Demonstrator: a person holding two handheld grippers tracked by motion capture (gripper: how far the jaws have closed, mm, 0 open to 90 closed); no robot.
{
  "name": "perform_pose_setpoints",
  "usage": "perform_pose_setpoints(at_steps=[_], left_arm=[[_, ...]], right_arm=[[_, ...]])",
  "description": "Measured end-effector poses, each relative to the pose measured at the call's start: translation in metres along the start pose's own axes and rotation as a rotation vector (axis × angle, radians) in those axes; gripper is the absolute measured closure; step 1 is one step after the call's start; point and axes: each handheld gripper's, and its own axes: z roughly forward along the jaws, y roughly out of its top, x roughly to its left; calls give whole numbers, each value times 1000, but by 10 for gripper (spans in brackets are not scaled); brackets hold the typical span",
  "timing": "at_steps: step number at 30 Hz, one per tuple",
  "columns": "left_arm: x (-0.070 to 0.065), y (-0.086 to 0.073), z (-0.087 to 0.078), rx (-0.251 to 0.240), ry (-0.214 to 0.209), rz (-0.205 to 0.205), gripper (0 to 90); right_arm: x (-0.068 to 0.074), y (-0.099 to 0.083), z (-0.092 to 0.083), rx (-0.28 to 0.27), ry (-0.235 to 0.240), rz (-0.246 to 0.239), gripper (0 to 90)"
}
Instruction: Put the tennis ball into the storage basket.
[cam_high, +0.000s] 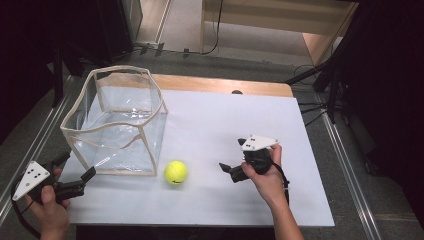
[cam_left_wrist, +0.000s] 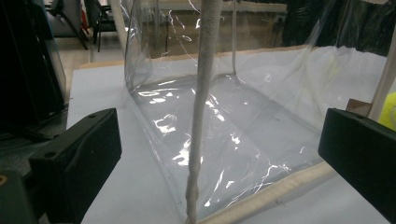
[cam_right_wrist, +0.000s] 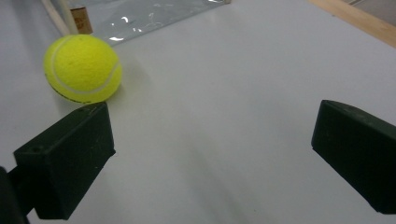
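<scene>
The tennis ball (cam_high: 175, 172) lies on the counter (cam_high: 240, 125), just ahead-left of the right hand-held gripper (cam_high: 231, 157), whose jaws gape empty. The clear bag (cam_high: 117, 122) stands empty before the left hand-held gripper (cam_high: 75, 170), likewise released. Seemingly nothing is grasped or bagged yet.

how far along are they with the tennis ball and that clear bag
Nothing looks done yet: the tennis ball lies on the white table beside the clear bag, not in it. Both grippers are open and hold nothing; the left gripper faces the bag's corner, the right gripper points toward the ball. Any grasping and moving remains.
</scene>
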Motion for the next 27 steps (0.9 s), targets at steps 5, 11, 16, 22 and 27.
perform_pose_setpoints(at_steps=[5,11,16,22,27], left_arm=[[-1,0,1,-1,6,6,0],[0,0,-1,-4,6,8,0],[-1,-1,0,0,-2,9,0],[2,-1,-1,-10,-8,-10,0],[0,-1,0,-3,-12,-1,0]], right_arm=[[5,13,13,19,55,-22,0],[13,26,26,49,95,-59,0],[21,35,38,98,126,-97,0],[30,42,49,130,153,-123,0],[39,45,58,150,181,-149,0]])
